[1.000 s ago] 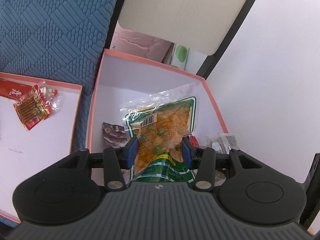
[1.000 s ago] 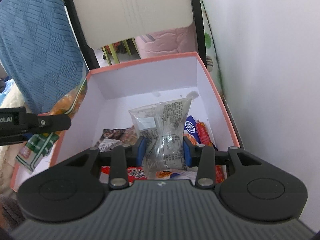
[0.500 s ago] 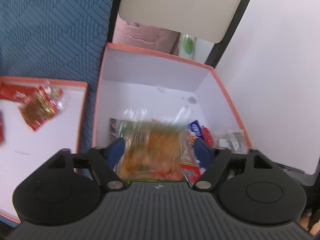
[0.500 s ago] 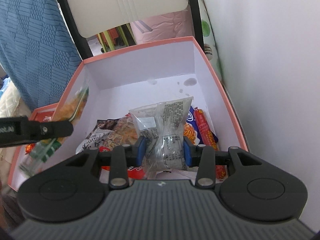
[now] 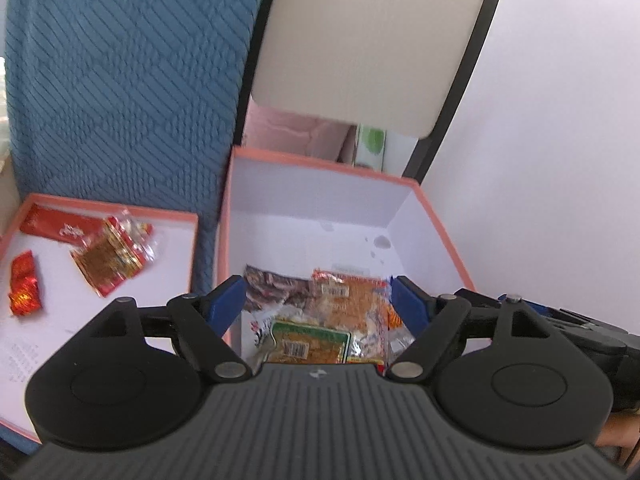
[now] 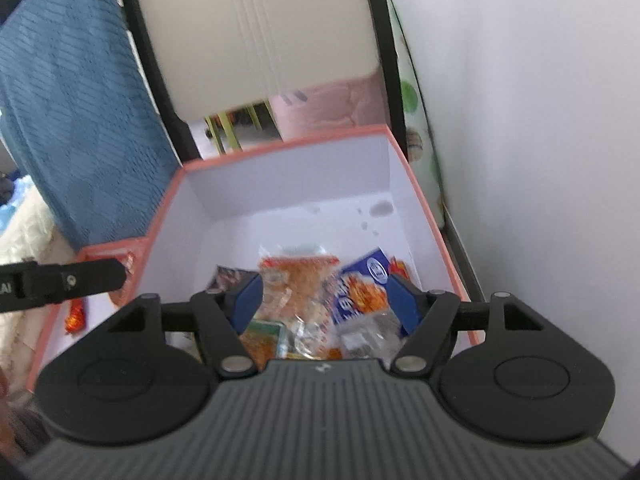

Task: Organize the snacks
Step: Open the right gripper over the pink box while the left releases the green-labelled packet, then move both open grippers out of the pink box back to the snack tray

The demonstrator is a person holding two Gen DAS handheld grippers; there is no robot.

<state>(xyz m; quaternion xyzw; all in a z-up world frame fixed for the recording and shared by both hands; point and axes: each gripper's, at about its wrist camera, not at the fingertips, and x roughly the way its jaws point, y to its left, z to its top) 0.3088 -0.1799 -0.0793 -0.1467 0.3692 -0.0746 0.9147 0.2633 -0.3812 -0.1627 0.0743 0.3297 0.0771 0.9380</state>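
Left wrist view: the left gripper hangs above the deep white cardboard box with a salmon-pink rim, its 2 blue-padded fingers spread wide with nothing between them. Directly below, inside the box, lies the green-bordered clear packet of orange snacks, flat on the pile with its barcode up and its long axis running across the picture. Just beyond it sits an orange crisp packet with a white barcode label, and a dark brown printed packet lies to that one's left.

Right wrist view: the right gripper is likewise parted wide and empty, over the same box. A crinkled clear pouch with grey contents rests on the heap near the right finger, partly over a blue and white snack packet; which way it points is unclear through the blur. The left gripper's black side shows at the picture's left edge.

Left of the box, a shallow white lid with the same pink rim carries a gold and red foil packet, a flat red packet and a small red wrapped sweet. A blue quilted cushion stands behind, beside a cream panel in a black frame and a white wall.
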